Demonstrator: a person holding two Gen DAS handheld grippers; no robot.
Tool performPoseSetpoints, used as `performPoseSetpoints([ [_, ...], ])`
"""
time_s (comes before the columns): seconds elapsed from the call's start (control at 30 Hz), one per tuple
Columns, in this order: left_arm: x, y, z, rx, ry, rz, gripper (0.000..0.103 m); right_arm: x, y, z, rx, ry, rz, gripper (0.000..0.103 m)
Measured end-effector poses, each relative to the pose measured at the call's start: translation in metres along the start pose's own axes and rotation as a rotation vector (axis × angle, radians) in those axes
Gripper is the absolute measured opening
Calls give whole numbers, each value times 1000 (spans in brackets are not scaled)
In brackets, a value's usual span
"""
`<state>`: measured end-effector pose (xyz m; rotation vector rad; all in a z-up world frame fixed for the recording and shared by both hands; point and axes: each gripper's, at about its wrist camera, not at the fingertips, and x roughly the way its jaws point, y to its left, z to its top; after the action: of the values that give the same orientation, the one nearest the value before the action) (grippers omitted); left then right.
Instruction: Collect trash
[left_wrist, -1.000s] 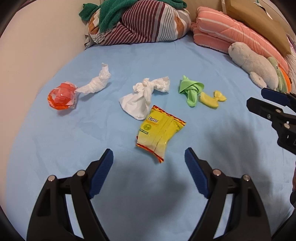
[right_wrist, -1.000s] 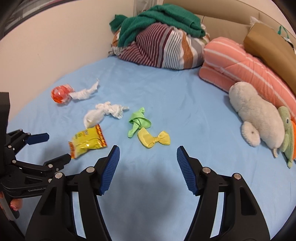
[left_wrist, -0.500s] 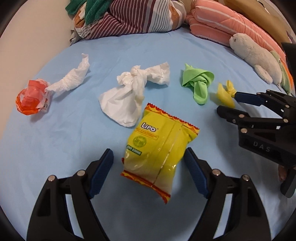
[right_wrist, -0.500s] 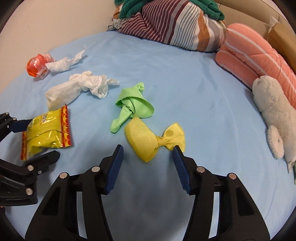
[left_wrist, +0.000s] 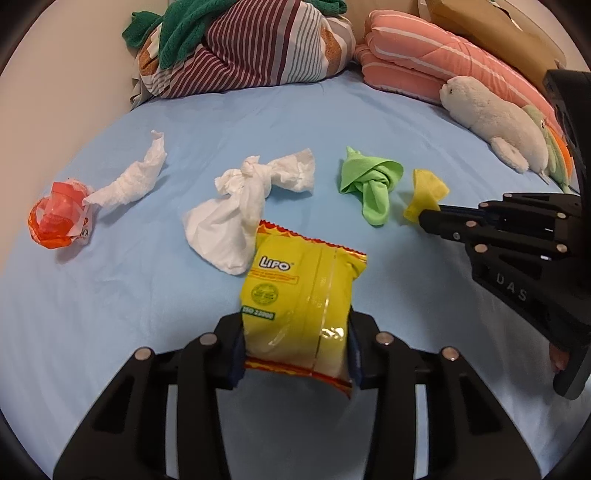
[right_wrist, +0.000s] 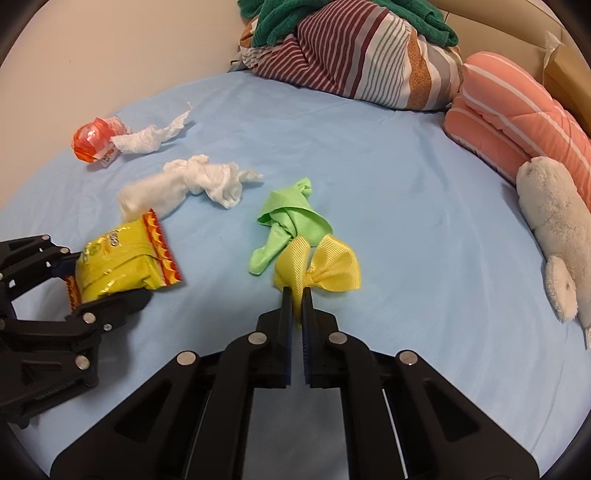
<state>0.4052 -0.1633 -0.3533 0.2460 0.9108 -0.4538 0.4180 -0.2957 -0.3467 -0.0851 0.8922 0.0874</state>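
Left wrist view: the yellow snack packet (left_wrist: 301, 295) stands lengthwise up the lower middle of the frame, its zigzag red top edge toward the knotted white tissue (left_wrist: 240, 206) and its bottom seam toward the camera; the left gripper (left_wrist: 295, 356) has the packet's lower end between its jaws, which are closing with the pads pressed on both long sides; at right the right gripper (left_wrist: 424, 218) reaches in from the frame's edge, its tip meeting the yellow ribbon bow (left_wrist: 424, 194), only one crumpled wing of which shows here; the green cloth (left_wrist: 371, 182) lies just left of the bow; at left a twisted white tissue (left_wrist: 133, 181) touches the orange wrapper (left_wrist: 59, 216); all rest on the blue sheet (left_wrist: 110, 314).

Right wrist view: the bow (right_wrist: 321, 267) spreads sideways across the lower centre, both wings visible; the right gripper (right_wrist: 296, 299) is clenched on its left wing, jaws nearly together; the green cloth (right_wrist: 288, 225) touches the bow above; at lower left the packet (right_wrist: 118, 264) lies crosswise, pinched in the left gripper (right_wrist: 96, 280); a plush seal (right_wrist: 554, 236) lies at the right edge.
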Motion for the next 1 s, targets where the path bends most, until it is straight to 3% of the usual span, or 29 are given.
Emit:
performPoseSetpoints([
  [0.23,-28,-6,2,3,-18,12,42,-39,5,-2,46,-30,39,4],
  [0.5,-89,-7,-7,-25,-59,71,42,-100,18,-3,59,-104,62,4],
  [0.63,-119,-3,-27,-80,-59,83,42,-129,29,-17,65,-117,80,4],
  [1.0,-187,-12,-85,-109,-70,118,42,-213,53,-64,131,-159,132,4],
])
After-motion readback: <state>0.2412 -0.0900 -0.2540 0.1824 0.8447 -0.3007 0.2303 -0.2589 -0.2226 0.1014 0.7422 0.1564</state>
